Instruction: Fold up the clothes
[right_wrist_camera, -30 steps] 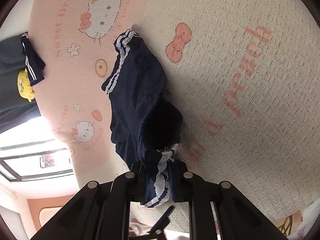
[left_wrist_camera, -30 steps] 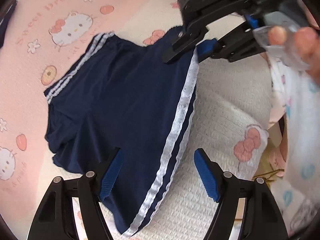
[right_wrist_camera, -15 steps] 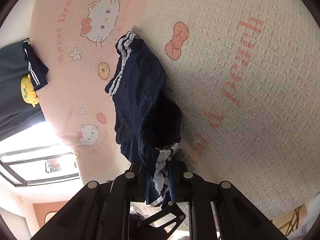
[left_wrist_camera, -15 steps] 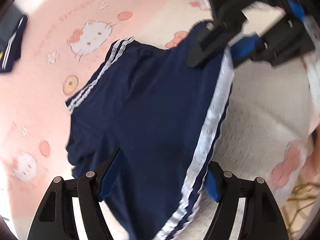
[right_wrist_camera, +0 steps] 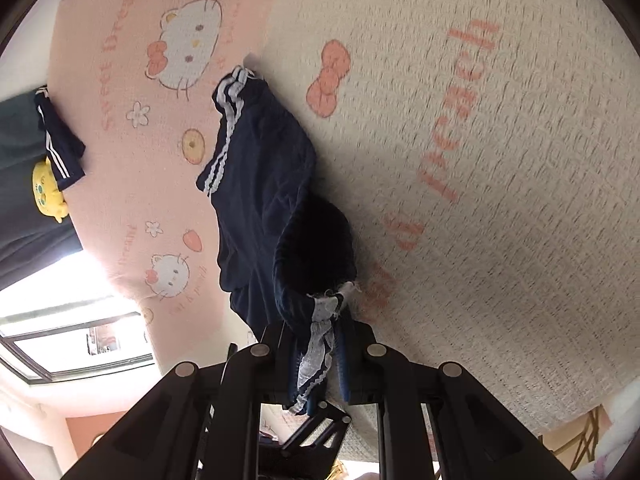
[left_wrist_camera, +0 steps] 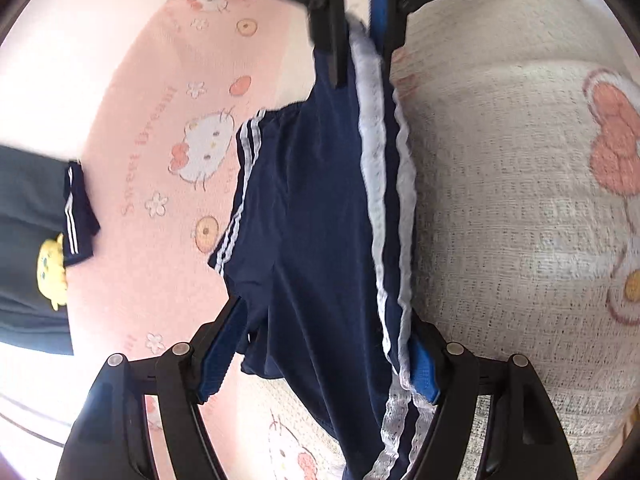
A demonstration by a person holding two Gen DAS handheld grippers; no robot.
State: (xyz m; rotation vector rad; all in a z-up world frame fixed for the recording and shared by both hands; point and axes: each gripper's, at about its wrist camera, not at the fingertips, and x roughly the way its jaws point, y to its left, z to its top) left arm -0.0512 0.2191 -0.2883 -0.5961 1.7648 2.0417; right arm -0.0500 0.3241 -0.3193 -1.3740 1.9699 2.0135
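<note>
A dark grey garment (left_wrist_camera: 28, 248) with a yellow cartoon patch lies at the far left edge of a pink and cream cartoon-cat blanket (left_wrist_camera: 520, 220). To its right, a pair of navy shorts (left_wrist_camera: 320, 220) is stretched lengthwise over the blanket, the long axis running from the near bottom of the left wrist view up to the top. Three white stripes run down each side seam, one set along the left edge, the other along the right, where a lacy white band lies beside them. The cloth is smooth through the middle and bunched at the lower left hem. The left gripper (left_wrist_camera: 320, 364) is spread wide around the near end of the shorts, the fabric lying between its blue pads (left_wrist_camera: 218, 364) without being pinched. At the far end the right gripper (right_wrist_camera: 320, 364) is clamped tight on the striped, lace-trimmed corner, the shorts trailing away from it across the blanket.
</note>
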